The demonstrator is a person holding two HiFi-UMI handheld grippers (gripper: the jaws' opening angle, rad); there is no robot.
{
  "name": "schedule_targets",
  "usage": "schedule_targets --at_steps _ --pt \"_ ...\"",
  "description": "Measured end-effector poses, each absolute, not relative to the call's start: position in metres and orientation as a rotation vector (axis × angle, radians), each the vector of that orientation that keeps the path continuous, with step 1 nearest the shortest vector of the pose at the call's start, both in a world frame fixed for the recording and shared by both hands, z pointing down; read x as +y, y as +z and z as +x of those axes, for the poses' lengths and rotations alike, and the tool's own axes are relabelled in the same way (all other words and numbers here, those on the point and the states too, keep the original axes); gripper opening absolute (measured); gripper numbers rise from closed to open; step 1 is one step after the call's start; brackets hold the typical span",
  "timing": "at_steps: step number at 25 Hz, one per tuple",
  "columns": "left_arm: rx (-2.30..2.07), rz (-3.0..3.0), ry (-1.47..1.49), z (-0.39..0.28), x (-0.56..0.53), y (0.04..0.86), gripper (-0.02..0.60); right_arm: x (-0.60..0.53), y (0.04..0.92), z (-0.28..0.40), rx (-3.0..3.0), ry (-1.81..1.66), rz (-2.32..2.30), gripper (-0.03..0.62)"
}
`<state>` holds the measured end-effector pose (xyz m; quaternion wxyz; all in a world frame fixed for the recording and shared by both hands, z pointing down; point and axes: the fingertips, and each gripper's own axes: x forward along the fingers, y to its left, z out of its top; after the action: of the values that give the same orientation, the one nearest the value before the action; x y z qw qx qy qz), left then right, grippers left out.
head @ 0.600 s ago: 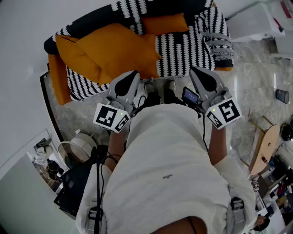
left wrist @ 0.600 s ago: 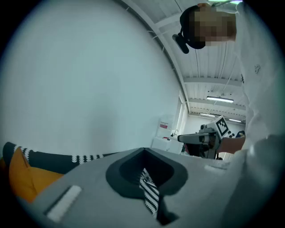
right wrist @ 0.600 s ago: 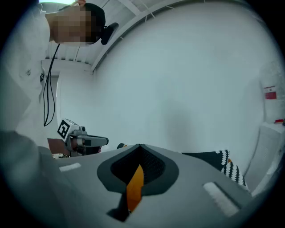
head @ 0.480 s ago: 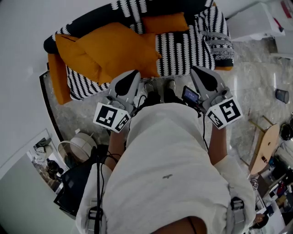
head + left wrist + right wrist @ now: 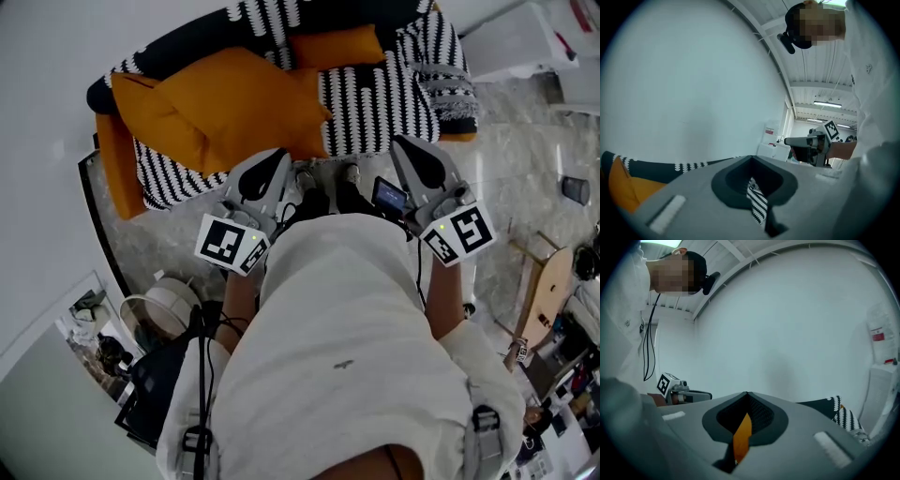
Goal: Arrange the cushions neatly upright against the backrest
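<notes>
Jaws pressed together and empty on my left gripper [image 5: 267, 169] and right gripper [image 5: 417, 161] alike, both near the front edge of the striped sofa [image 5: 375, 94], whose orange cushions [image 5: 234, 103] lie slumped on its seat toward my left.

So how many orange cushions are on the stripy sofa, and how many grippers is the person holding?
Orange cushions: 3, one at the left, a big one in the middle, one at the back
Grippers: 2, the left gripper and the right gripper
Total: 5
</notes>
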<state>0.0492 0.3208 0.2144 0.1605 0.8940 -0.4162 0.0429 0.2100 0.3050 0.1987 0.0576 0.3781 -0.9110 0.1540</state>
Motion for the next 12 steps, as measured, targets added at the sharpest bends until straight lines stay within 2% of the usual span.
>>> schedule_targets --at_steps 12 --pt "-1.082 2.562 0.179 0.040 0.335 0.237 0.008 0.322 0.216 0.174 -2.710 0.505 1.124 0.028"
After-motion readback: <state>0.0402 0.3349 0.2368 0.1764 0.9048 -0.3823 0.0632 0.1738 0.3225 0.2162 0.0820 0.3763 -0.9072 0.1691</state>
